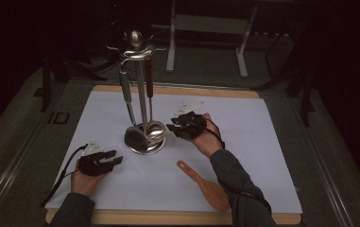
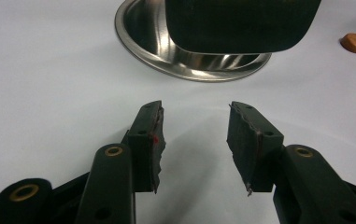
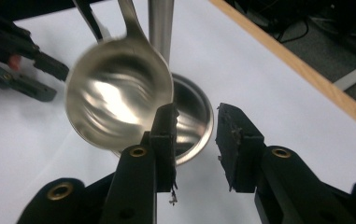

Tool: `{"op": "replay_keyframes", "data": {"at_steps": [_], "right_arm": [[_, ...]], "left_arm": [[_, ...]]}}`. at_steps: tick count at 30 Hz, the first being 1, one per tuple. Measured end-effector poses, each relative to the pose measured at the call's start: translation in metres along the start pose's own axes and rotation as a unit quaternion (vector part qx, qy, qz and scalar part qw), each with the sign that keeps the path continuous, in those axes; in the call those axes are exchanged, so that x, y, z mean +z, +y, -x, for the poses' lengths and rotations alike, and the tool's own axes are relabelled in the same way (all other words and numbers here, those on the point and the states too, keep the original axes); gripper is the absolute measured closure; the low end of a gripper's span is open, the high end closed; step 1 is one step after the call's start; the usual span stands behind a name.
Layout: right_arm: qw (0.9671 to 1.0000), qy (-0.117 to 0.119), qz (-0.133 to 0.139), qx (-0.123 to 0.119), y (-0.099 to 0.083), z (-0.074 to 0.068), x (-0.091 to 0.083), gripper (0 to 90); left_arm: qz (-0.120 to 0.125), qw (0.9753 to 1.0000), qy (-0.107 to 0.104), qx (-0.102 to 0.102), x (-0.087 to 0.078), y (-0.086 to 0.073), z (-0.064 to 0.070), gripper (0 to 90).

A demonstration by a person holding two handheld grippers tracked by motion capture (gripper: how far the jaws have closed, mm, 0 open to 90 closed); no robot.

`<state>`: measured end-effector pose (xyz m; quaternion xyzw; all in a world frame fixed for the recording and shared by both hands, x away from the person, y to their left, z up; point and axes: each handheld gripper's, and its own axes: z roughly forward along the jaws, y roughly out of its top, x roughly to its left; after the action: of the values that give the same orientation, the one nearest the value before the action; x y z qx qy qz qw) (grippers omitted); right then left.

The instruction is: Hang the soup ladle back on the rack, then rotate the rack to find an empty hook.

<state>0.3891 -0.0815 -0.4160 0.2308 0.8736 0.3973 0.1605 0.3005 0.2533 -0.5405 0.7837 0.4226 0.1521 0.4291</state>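
Two utensils hang from the steel stand (image 1: 142, 94) at the middle of the white mat (image 1: 244, 142): a ladle (image 1: 155, 131) and a black-bladed turner (image 1: 132, 135), both low over the stand's round base (image 2: 189, 65). My right gripper (image 1: 180, 124) sits at about three o'clock from that base, jaws parted by a modest gap and holding nothing; in the right gripper view the ladle's bowl (image 3: 119, 112) looms just ahead, at eleven o'clock from my fingertips. My left gripper (image 1: 109, 158) rests on the mat at eight o'clock from the stand, jaws wide and empty, facing the base. A wooden spatula (image 1: 206, 185) lies flat at five o'clock, well apart.

I judge the ladle is what I am after. To do it well I should rise to the handle rather than pinch the slippery bowl, close squarely across it, then lift upward off the hook before drawing away, so the stand does not tip.
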Motion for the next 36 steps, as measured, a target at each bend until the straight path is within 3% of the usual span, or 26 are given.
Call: {"op": "replay_keyframes", "data": {"at_steps": [9, 12, 15, 16, 17, 18, 20, 25, 26, 28, 31, 32, 35, 36], "right_arm": [[0.9997, 0.005, -0.023, 0.009, -0.02, 0.002, 0.015, 68.7], [0.9995, 0.009, -0.028, 0.009, -0.023, 0.001, 0.019, 68.7], [0.9994, 0.012, -0.032, 0.008, -0.025, 0.0, 0.022, 68.7], [0.9992, 0.013, -0.037, 0.009, -0.027, -0.002, 0.025, 68.6], [0.9992, 0.013, -0.037, 0.009, -0.027, -0.002, 0.025, 68.6], [0.999, 0.016, -0.041, 0.007, -0.029, -0.003, 0.027, 68.8], [0.9987, 0.018, -0.047, 0.008, -0.031, -0.004, 0.03, 69.7], [0.9981, 0.016, -0.059, 0.003, -0.034, -0.006, 0.036, 81.1], [0.9976, 0.019, -0.067, 0.002, -0.036, -0.006, 0.039, 87.8], [0.9971, 0.018, -0.073, -0.001, -0.037, -0.006, 0.041, 89.9], [0.997, 0.019, -0.075, 0.004, -0.038, -0.006, 0.043, 90.0], [0.9963, 0.02, -0.083, 0.007, -0.04, -0.008, 0.048, 90.0], [0.9956, 0.019, -0.092, -0.001, -0.041, -0.011, 0.054, 90.0], [0.9954, 0.022, -0.093, -0.004, -0.042, -0.015, 0.06, 90.0]], "left_arm": [[0.009, 1.0, 0.004, 0.003, -0.002, 0.0, 0.002, 59.1], [0.029, 0.9995, -0.011, -0.002, -0.004, 0.002, 0.004, 60.7], [0.046, 0.9988, -0.012, -0.009, -0.008, 0.004, 0.005, 61.4], [0.067, 0.9976, -0.014, -0.013, -0.014, 0.006, 0.006, 62.1], [0.067, 0.9976, -0.014, -0.013, -0.014, 0.006, 0.006, 63.1], [0.089, 0.9957, -0.015, -0.02, -0.021, 0.009, 0.007, 64.0], [0.102, 0.9945, -0.013, -0.023, -0.027, 0.011, 0.008, 66.3], [0.133, 0.9909, -0.021, -0.006, -0.037, 0.019, 0.016, 82.6], [0.149, 0.9886, -0.024, 0.001, -0.042, 0.025, 0.023, 85.3], [0.162, 0.9863, -0.027, 0.011, -0.048, 0.033, 0.029, 89.8], [0.173, 0.9843, -0.029, 0.013, -0.053, 0.04, 0.034, 90.0], [0.183, 0.9822, -0.04, 0.014, -0.06, 0.049, 0.039, 90.0], [0.19, 0.9807, -0.042, 0.02, -0.066, 0.058, 0.044, 90.0], [0.197, 0.979, -0.046, 0.025, -0.071, 0.067, 0.047, 90.0]]}}
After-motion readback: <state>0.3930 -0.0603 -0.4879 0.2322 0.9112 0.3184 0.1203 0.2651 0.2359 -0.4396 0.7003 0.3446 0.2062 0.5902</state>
